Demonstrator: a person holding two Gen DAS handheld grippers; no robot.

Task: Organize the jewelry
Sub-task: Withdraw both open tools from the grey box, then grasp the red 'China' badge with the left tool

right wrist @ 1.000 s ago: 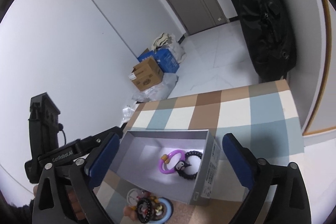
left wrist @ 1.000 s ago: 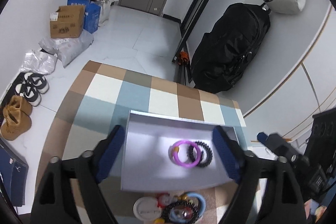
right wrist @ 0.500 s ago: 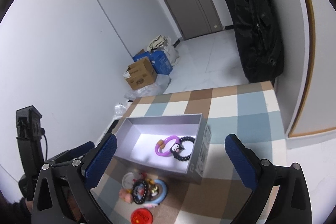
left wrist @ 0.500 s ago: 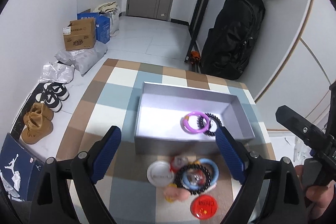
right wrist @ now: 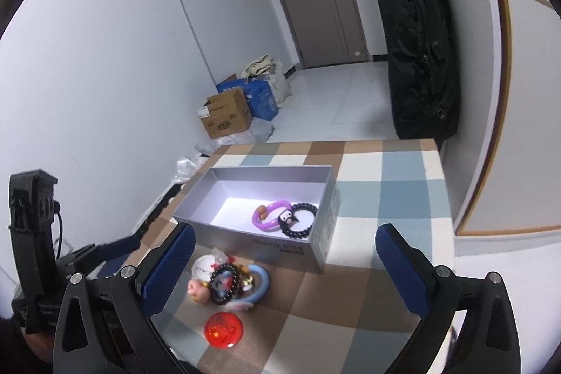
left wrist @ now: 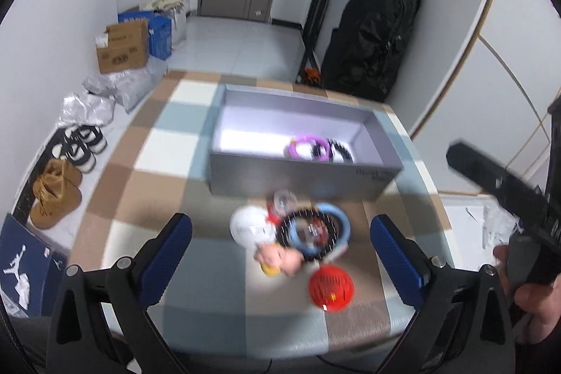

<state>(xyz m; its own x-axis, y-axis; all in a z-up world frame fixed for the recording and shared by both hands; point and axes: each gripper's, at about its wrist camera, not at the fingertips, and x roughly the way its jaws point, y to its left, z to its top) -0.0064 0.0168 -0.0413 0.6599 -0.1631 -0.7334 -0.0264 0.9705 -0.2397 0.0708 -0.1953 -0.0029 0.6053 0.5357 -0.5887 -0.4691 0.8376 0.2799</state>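
Note:
A grey open box (left wrist: 301, 176) (right wrist: 308, 247) stands on the checkered table. Inside lie a purple bracelet (left wrist: 308, 146) (right wrist: 270, 214) and a black bead bracelet (left wrist: 342, 151) (right wrist: 301, 223). In front of the box is a pile of trinkets: a blue ring (left wrist: 333, 226) (right wrist: 257, 284), a black bead bracelet (right wrist: 224, 283), a white disc (left wrist: 249, 226) and a red round badge (left wrist: 331, 286) (right wrist: 223, 328). My left gripper (left wrist: 280, 255) is open and empty above the pile. My right gripper (right wrist: 284, 269) is open and empty, near the box's front right corner.
The checkered table (left wrist: 168, 142) ends close behind the box. Shoes (left wrist: 56, 195), cardboard boxes (left wrist: 122, 46) and bags lie on the floor at left. A black bag (left wrist: 371, 34) hangs at the back right beside a door.
Both grippers have pulled back and up from the box. The trinket pile and red badge have come fully into view. Both stay open.

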